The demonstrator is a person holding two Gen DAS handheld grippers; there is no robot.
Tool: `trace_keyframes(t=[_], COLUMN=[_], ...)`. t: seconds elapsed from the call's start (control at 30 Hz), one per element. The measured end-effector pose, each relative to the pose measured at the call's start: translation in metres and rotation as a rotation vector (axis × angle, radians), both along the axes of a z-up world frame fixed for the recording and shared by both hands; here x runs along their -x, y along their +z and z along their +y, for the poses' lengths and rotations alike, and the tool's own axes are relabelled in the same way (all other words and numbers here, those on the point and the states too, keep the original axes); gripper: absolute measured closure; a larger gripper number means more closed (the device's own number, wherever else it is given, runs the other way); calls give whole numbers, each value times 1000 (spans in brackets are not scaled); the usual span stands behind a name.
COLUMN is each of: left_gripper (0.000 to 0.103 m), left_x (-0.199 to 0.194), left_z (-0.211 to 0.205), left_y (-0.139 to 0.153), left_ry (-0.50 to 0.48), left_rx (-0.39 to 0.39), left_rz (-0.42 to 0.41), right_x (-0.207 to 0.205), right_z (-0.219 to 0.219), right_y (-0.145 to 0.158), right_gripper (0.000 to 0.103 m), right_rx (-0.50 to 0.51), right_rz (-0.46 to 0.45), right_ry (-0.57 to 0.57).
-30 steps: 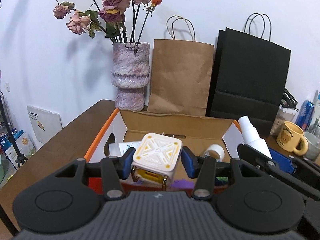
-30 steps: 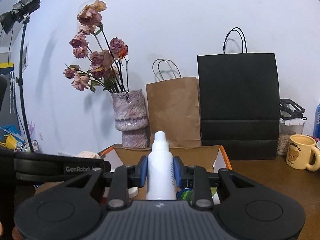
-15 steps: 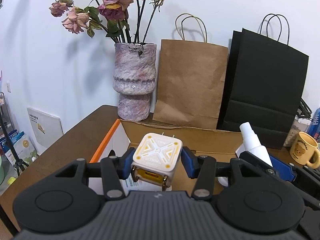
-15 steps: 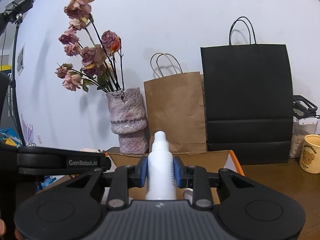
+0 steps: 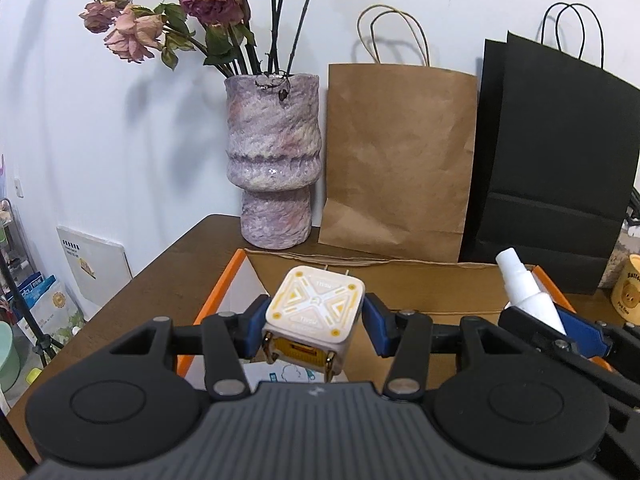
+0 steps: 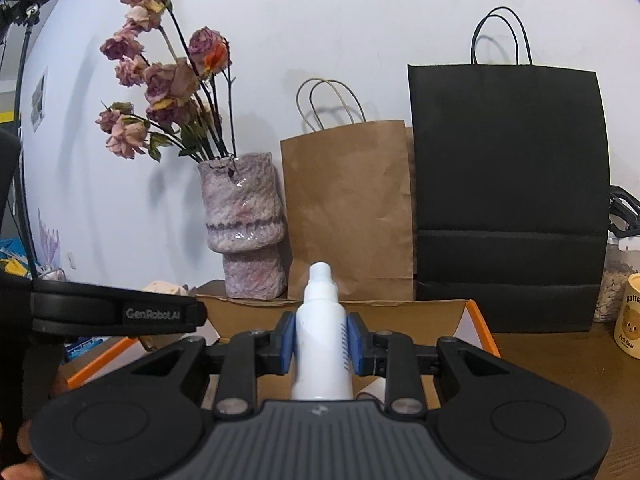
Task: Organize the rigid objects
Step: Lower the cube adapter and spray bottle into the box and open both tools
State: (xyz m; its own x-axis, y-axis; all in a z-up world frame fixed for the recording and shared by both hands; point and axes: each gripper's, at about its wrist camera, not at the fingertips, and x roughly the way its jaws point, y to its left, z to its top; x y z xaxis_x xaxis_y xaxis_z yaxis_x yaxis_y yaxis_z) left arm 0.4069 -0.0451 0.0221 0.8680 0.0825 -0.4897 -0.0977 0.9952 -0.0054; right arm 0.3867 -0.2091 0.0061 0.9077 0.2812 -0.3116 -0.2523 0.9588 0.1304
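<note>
My left gripper [image 5: 314,322] is shut on a white and yellow cube-shaped charger [image 5: 314,316], held above the near left part of an open cardboard box [image 5: 400,280] with orange edges. My right gripper [image 6: 321,338] is shut on an upright white bottle [image 6: 322,332] over the same box [image 6: 400,314]. The bottle [image 5: 524,292] and the right gripper also show at the right edge of the left wrist view. The left gripper's arm [image 6: 120,314] crosses the left side of the right wrist view. A printed sheet [image 5: 288,374] lies inside the box beneath the charger.
Behind the box stand a mottled purple vase [image 5: 274,168] of dried roses, a brown paper bag [image 5: 396,160] and a black paper bag [image 5: 552,168]. A yellow bear mug [image 6: 628,328] sits on the wooden table [image 5: 160,280] at the right. The table's left edge drops to floor clutter.
Both grippers have moved forward over the box toward the vase and bags, which now look larger. The box's inside has slid under the grippers. Both grips are unchanged.
</note>
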Motion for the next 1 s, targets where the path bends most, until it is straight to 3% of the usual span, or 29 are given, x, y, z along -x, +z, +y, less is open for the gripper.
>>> trace_keyframes(t=[0.13,0.17,0.2,0.23,0.27,0.33,0.37,0.4,0.7,1.0], left_gripper=[49,40,34,21,13,10,2,0,0,0], left_x=[-3,-2,-1,0,0,1,0,0,1,36], left_z=[1,1,2,3,4,6,8,10,16,16], left_y=[-2,-1,1,2,3,4,5,5,7,18], left_ry=[-2,0,3,12,21,30,34,42,55,21], left_rx=[-8,-15,-18,-26,-35,-41,-39,-39,-36,-33], left_rz=[2,-6,-15,-23,-30,-42,-43,-46,-33,-82], right_x=[-6,-6,-6,-6,-5,-4,-4,-3,3,40], right_z=[-2,-3,-5,-7,-9,-12,-14,-16,-20,-25], right_y=[-6,-7,-7,-7,-7,-7,-7,-6,-2,13], right_gripper=[76,74,63,47,38,14,10,1,0,0], right_rx=[11,12,13,13,11,9,9,6,-1,-5], right_rz=[44,47,50,55,52,41,33,27,12,-37], right_ry=[-12,-23,-35,-48,-58,-83,-95,-106,-131,-140])
